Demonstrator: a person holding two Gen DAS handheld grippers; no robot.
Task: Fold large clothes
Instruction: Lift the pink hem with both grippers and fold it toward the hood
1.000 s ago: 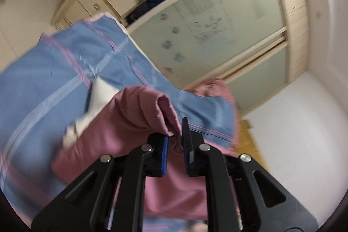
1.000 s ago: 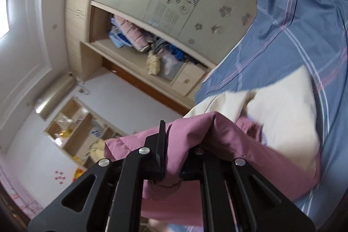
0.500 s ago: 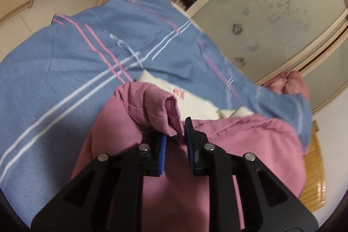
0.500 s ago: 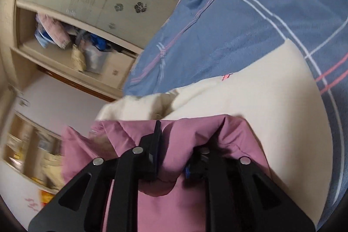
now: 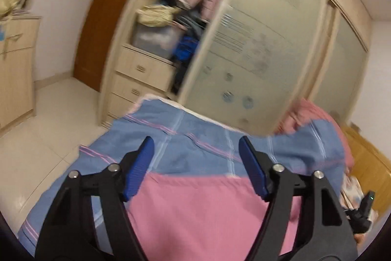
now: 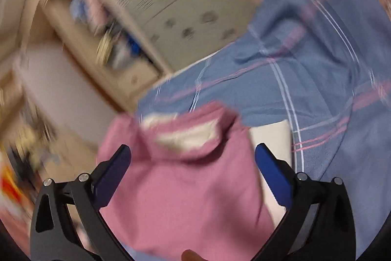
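Observation:
A pink garment lies on the blue plaid bed cover, its folded edge straight across in the left wrist view. My left gripper is open and empty above that edge. In the right wrist view the pink garment shows a cream lining at its far end and a cream panel to its right. My right gripper is open and empty above it. The right wrist view is blurred.
An open wardrobe with stuffed clothes, drawers and a frosted sliding door stands past the bed. A tiled floor lies at the left. A pink quilt and wooden headboard are at the right.
Both grippers were shut on folds of the pink garment; both have opened and let go. The garment has dropped flat on the bed and both cameras have lifted back.

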